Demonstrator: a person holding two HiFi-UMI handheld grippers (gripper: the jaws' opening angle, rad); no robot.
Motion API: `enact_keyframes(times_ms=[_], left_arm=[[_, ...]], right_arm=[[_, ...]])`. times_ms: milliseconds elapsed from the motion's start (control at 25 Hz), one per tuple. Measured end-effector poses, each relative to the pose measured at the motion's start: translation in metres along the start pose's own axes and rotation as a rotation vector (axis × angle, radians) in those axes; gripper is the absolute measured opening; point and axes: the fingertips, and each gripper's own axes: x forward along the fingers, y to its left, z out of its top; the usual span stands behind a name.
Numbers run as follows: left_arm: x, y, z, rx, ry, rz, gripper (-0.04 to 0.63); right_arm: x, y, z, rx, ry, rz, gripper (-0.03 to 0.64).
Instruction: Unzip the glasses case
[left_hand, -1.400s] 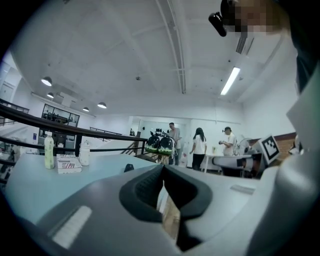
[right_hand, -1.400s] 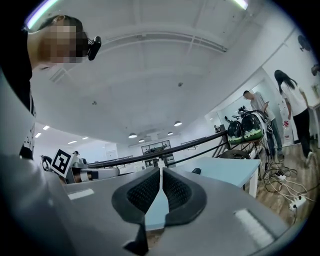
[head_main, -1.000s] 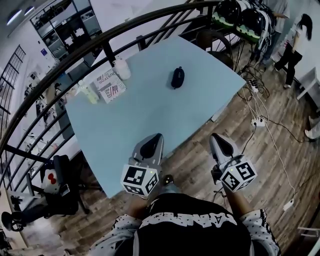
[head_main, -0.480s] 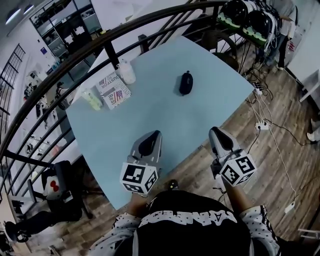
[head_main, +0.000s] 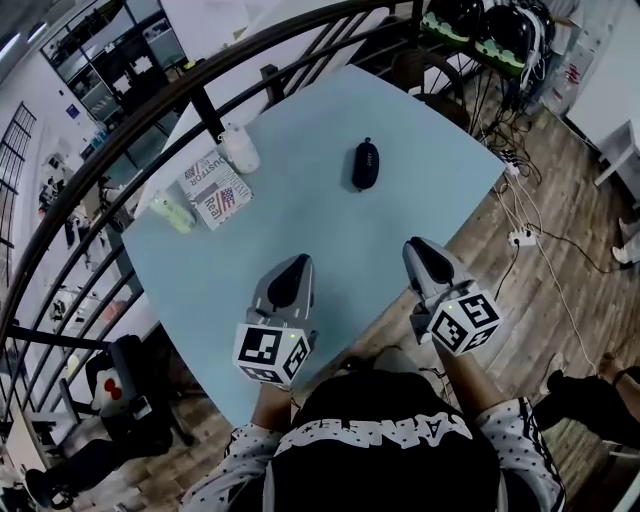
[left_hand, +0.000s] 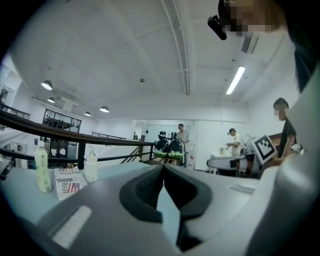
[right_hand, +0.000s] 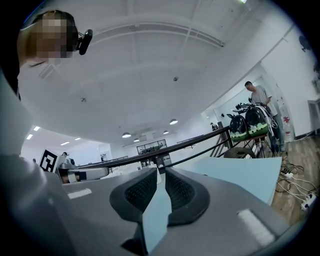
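table: pale blue top (head_main: 330, 240), set on a wooden floor (head_main: 520, 300)
far middle: dark glasses case (head_main: 366, 164), lying well apart from the rest
far left edge: white bottle (head_main: 240, 150) upright; printed box (head_main: 214, 191) flat just beside it; pale green bottle (head_main: 172, 212) upright next to the box

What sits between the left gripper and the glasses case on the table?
Nothing: in the head view, only bare blue table separates the left gripper from the glasses case.
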Motion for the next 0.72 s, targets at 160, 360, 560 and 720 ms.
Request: enact_keyframes(times_ms=[160,360,560,720], left_arm=[[0.011,0.004,-0.007,-0.001,0.022,0.013,0.0],[0.025,0.016,-0.017,-0.008,0.04,0.078,0.0],[0.058,0.023,-0.016,-0.006,0.04,0.133,0.0],[0.093,0.022,-0.013,0.001,0.037,0.156,0.0]], right_arm=[[0.016,-0.022,-0.002,0.037,0.004,-0.009,0.035],[0.045,-0.057,-0.004,0.083,0.025,-0.006,0.043],[0.083,-0.094,-0.009,0.104,0.065,0.006,0.056],[0.114,-0.123,-0.013,0.114,0.099,0.021,0.07]])
